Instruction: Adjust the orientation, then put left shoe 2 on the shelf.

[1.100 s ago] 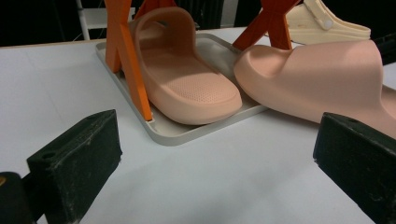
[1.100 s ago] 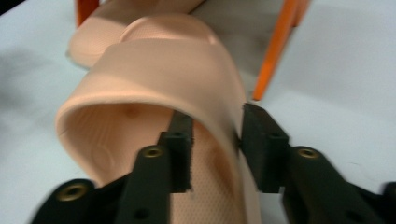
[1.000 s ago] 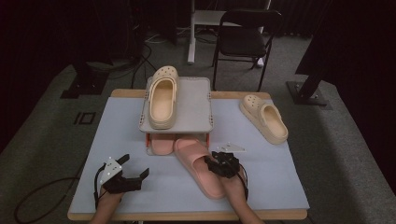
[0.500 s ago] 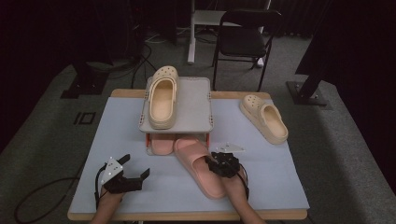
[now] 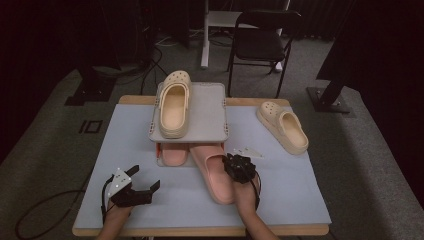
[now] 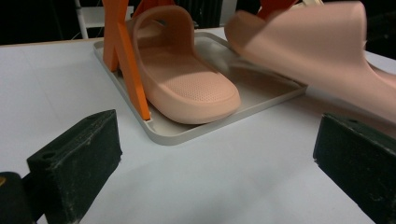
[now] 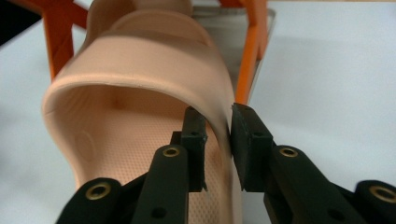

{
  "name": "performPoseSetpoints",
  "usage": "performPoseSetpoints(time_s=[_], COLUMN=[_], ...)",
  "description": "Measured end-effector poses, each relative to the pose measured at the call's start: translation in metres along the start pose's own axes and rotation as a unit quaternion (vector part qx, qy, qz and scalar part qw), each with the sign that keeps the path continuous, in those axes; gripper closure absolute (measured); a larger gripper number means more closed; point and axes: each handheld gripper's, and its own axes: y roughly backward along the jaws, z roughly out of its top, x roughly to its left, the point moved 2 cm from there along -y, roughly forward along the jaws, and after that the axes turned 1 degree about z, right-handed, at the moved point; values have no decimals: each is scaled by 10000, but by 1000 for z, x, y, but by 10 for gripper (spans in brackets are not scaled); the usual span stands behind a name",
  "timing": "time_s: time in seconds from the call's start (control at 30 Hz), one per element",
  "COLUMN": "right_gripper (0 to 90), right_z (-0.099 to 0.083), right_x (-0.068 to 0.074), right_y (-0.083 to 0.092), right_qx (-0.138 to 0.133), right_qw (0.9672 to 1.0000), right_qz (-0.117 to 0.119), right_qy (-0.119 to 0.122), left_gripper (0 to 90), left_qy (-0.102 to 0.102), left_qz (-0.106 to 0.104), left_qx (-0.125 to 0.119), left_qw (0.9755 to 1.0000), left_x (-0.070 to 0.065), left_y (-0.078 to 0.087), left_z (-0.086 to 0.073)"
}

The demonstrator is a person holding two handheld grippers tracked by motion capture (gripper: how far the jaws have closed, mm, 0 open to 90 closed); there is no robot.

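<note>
Gripping: right gripper (image 7: 218, 135), whose jaws have just been closing, pinches the strap of the pink rubber slide sandal (image 5: 216, 170)
Sandal place: on the tabletop (image 5: 300, 185), toe under the grey two-tier rack (image 5: 210, 107)
Left gripper (image 5: 142, 182): jaws wide apart, holding nothing

The jaws of the right gripper (image 5: 239, 167) have just been closing, and in the right gripper view, at lower centre of the frame, they are now seen pinched on the side of the strap of the pink slide (image 7: 140, 116), one jaw inside the strap and one outside it. In the high view the slide, just below the centre of the frame, is seen in much the same spot as in the earlier pictures; only a very slight shift of the gripper against it can be made out. No other change can be made out.
</note>
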Motion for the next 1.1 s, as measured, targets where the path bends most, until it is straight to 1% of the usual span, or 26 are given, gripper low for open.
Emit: performPoseSetpoints(time_s=[0.07,0.1,0.2,0.27,0.3,0.37,0.47,0.5,0.53,0.57,0.6,0.7,0.8,0.87,0.93,1.03,1.1], right_gripper=[723,723,708,697,688,667,615,573,557,555,530,495,492,488,489,491,518], right_z=[2,2,2,0,-1,-3,-3,-3,-4,-4,-5,-8,-13,-16,-20,-26,-31], right_x=[0,0,7,11,13,16,19,20,20,20,20,21,22,23,24,25,25], right_y=[-3,-3,-9,-13,-14,-18,-19,-18,-17,-16,-14,-8,1,7,14,24,28], right_qx=[-39,-39,-67,-84,-59,-14,-38,-37,-37,-55,-50,-22,-15,-14,-1,17,29], right_qw=[9998,9998,9993,9993,9992,9992,9992,9992,9992,9991,9992,9993,9992,9990,9985,9980,9978], right_qz=[16,16,-6,-57,-53,-16,68,94,168,177,229,314,386,446,547,613,649], right_qy=[-209,-209,-360,-361,-404,-391,-404,-392,-370,-376,-335,-223,-48,14,62,152,147], left_gripper=[10,10,10,10,10,10,10,10,10,10,10,10,10,10,10,10,10], left_qy=[-27,-27,-2,1,3,1,7,17,17,18,7,-2,15,10,1,7,8], left_qz=[5,5,6,8,9,6,15,15,16,10,13,2,8,4,5,4,2], left_qx=[7,7,7,15,8,-11,-25,-22,-22,-26,-24,-7,-2,-8,-1,0,-1], left_qw=[10000,10000,10000,10000,10000,10000,10000,10000,10000,10000,10000,10000,10000,10000,10000,10000,10000], left_x=[0,0,1,2,2,2,2,2,2,2,2,2,1,1,0,0,0], left_y=[0,0,1,1,1,2,3,3,3,3,3,2,1,1,2,1,1], left_z=[0,0,0,-1,-1,0,0,0,0,0,0,0,0,0,0,0,0])
